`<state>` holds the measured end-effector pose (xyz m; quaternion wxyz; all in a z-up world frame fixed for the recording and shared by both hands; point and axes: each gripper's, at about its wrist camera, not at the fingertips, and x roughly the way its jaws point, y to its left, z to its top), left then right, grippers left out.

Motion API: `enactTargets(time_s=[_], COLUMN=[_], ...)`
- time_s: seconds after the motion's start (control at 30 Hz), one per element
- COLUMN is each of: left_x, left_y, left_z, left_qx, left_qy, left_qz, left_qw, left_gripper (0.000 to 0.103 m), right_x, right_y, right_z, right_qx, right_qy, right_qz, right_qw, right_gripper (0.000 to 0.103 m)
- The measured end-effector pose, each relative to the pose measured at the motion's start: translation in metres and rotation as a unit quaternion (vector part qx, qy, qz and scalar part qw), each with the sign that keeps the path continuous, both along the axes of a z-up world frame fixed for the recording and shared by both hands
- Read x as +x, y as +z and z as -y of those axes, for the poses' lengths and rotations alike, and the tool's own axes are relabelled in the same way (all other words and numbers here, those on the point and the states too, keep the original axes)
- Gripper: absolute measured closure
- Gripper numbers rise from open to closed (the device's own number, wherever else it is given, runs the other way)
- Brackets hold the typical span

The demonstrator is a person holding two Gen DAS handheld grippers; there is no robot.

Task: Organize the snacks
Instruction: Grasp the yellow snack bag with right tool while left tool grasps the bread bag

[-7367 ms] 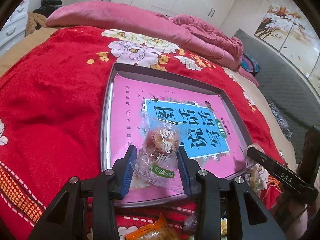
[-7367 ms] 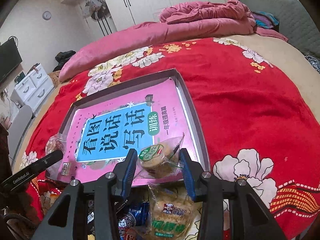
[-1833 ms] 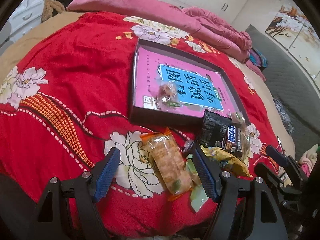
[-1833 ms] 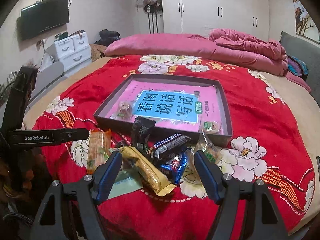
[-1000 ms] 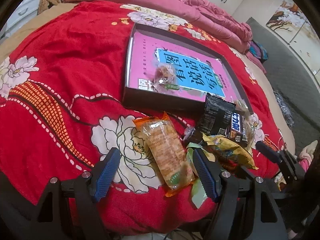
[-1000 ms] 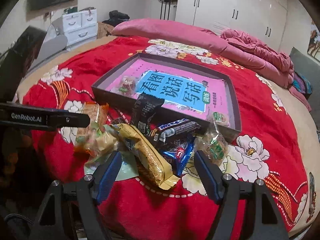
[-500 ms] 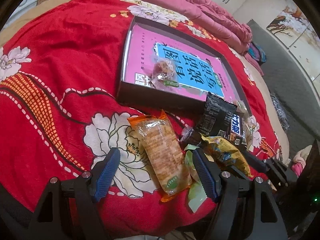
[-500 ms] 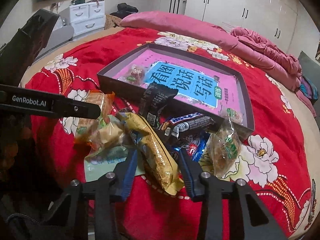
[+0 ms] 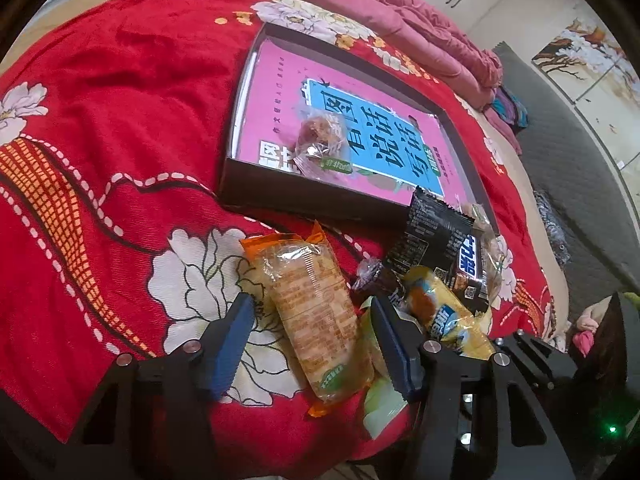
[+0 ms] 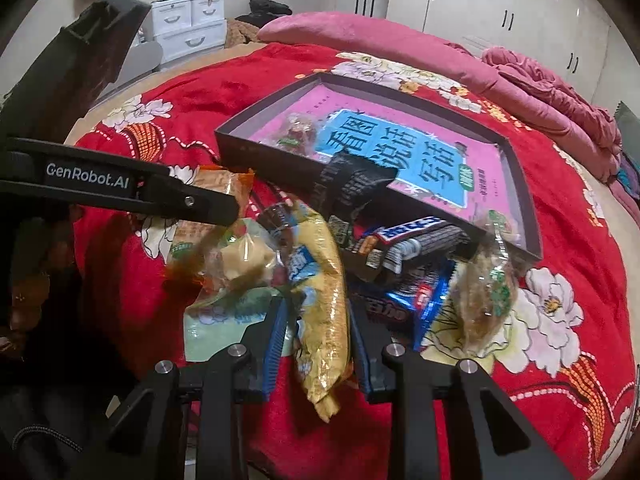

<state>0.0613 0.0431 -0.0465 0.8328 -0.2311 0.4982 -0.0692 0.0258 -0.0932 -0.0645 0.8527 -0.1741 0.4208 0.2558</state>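
Note:
A dark tray (image 9: pixel 320 204) with a pink book inside lies on the red bedspread; it also shows in the right wrist view (image 10: pixel 532 216). One clear-wrapped pastry (image 9: pixel 320 140) lies in it at the near left, another (image 10: pixel 502 220) at its near right corner. Loose snacks lie in front of the tray. My left gripper (image 9: pixel 314 334) is open, its fingers either side of an orange cracker pack (image 9: pixel 316 312). My right gripper (image 10: pixel 316 334) is shut on a yellow snack bag (image 10: pixel 324 300).
Around the yellow bag lie a black packet (image 10: pixel 348 188), a Snickers bar (image 10: pixel 412 240), a blue wrapper (image 10: pixel 424 292), a clear-bagged cake (image 10: pixel 486 284) and a pale green pack (image 10: pixel 224 312). Pink bedding (image 10: pixel 400 40) lies behind the tray. The bed edge is just below the snacks.
Both grippers have moved down to the snack pile. My right gripper has closed on the yellow bag. My left gripper has narrowed around the orange pack.

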Motion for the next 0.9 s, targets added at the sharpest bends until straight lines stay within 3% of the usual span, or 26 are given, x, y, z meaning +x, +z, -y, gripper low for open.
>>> enactTargets(time_s=[0.37,0.43,0.5,0.9], left_x=[0.015,0.017,0.019,0.010], left_y=[-0.009,-0.010,-0.011,-0.002], left_z=[0.000,0.000,0.000,-0.006], left_qx=[-0.006,0.002,0.016,0.007], left_qy=[0.010,0.011,0.011,0.002], left_qz=[-0.013,-0.015,-0.017,0.005], left_qw=[0.9998,0.9998,0.9997,1.0000], left_gripper=[0.043,0.047,0.058,0.066], right_x=[0.010,0.010,0.010,0.007], right_y=[-0.006,-0.005,-0.004,0.015], right_z=[0.005,0.005,0.007,0.023], right_qx=[0.027,0.030,0.036,0.091], right_qy=[-0.007,-0.008,-0.009,-0.027], right_qz=[-0.023,-0.025,-0.025,-0.020], right_qw=[0.999,0.999,0.999,0.995], right_gripper=[0.080,0.081,0.081,0.082])
